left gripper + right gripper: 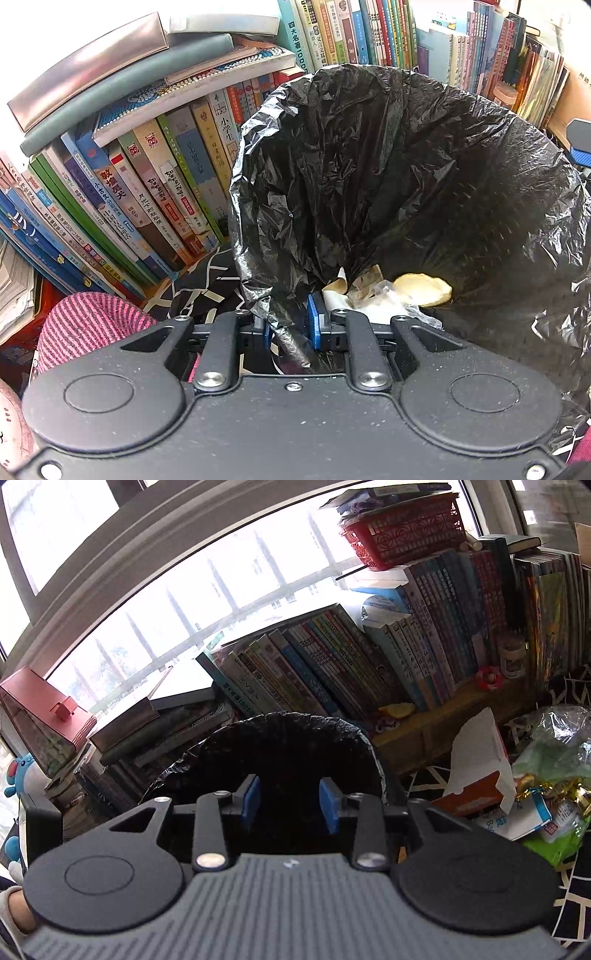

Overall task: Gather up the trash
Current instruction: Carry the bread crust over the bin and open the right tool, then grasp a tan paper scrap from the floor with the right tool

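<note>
A black trash bag stands open in the left wrist view, its mouth wide. My left gripper is shut on the bag's near rim, a twisted fold of black plastic pinched between the blue pads. Inside the bag lie a yellowish peel, white paper and clear wrapping. In the right wrist view the bag sits dark ahead, and my right gripper hangs over its mouth, open, with nothing between its blue fingers. A pile of trash lies at the right: plastic bags, wrappers and a white-and-orange carton.
Rows of upright books line a low shelf behind the bag, with stacked books on top. A red basket rests on the books at right. A window runs behind. A pink striped sleeve is at lower left.
</note>
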The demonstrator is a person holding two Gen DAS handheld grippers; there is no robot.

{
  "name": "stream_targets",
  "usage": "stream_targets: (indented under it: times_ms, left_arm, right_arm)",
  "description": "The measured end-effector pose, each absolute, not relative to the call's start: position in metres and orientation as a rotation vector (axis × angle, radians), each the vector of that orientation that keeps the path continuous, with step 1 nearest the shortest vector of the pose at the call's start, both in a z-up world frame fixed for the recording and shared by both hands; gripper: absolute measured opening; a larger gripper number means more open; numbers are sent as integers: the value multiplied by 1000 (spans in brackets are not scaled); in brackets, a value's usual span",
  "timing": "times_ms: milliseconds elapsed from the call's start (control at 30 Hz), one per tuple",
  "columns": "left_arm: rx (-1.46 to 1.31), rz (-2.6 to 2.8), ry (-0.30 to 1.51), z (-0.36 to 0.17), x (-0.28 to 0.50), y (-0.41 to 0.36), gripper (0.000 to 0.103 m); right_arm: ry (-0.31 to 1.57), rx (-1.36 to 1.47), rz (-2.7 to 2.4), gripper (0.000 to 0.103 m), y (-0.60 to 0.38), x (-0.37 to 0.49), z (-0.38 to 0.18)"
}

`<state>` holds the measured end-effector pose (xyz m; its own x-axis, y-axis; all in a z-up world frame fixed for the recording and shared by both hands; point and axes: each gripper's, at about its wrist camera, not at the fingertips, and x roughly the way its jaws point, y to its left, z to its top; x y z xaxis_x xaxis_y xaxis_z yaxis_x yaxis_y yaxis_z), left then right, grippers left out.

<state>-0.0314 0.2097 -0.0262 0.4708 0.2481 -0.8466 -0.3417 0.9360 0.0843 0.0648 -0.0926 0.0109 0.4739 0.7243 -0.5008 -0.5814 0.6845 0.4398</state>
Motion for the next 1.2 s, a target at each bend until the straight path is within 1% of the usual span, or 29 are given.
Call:
stream_targets:
  times_ms: [133, 267, 433, 600, 700, 767, 833, 967, 1000, 1100, 1133, 1200]
  left_arm:
    - [-102, 362, 1019, -26, -31, 210, 18]
    - [-101, 362, 1019, -26, -31, 210, 18]
    - [-102, 362, 1019, -26, -31, 210, 18]
    - [-102, 362, 1019, -26, -31, 210, 18]
    - [-105, 360, 1018, -27, -31, 210, 18]
    - [-105, 361, 1020, -28, -31, 211, 18]
    - [-105, 362, 1022, -28, -30, 211, 18]
    - [-105, 362, 1023, -28, -30, 210, 18]
    - [-104, 362, 1023, -28, -30, 210, 18]
    - [-103, 363, 1023, -28, -30, 210, 18]
    - [-103, 363, 1024, -28, -30, 210, 18]
    - [-102, 365, 1026, -28, -30, 209, 18]
  right_arm:
    - [697, 227, 781, 59, -100, 69, 13]
    - [680, 236, 748, 62, -108, 73, 14]
    - [669, 246, 691, 70, -119, 81, 9]
    - [691, 251, 623, 71, -129, 94, -3]
    - [749, 262, 574, 71, -132, 107, -18]
    - [826, 270, 523, 65, -133, 119, -32]
    - [901, 291, 490, 54, -133, 129, -49]
    - [1030, 333, 422, 48, -139, 148, -86]
    - [1069, 346, 404, 45, -140, 154, -96]
    - [1178, 364, 363, 27, -140, 168, -126]
    - [1182, 352, 359, 25, -138, 169, -134]
    - [1138, 316, 385, 25, -133, 171, -144]
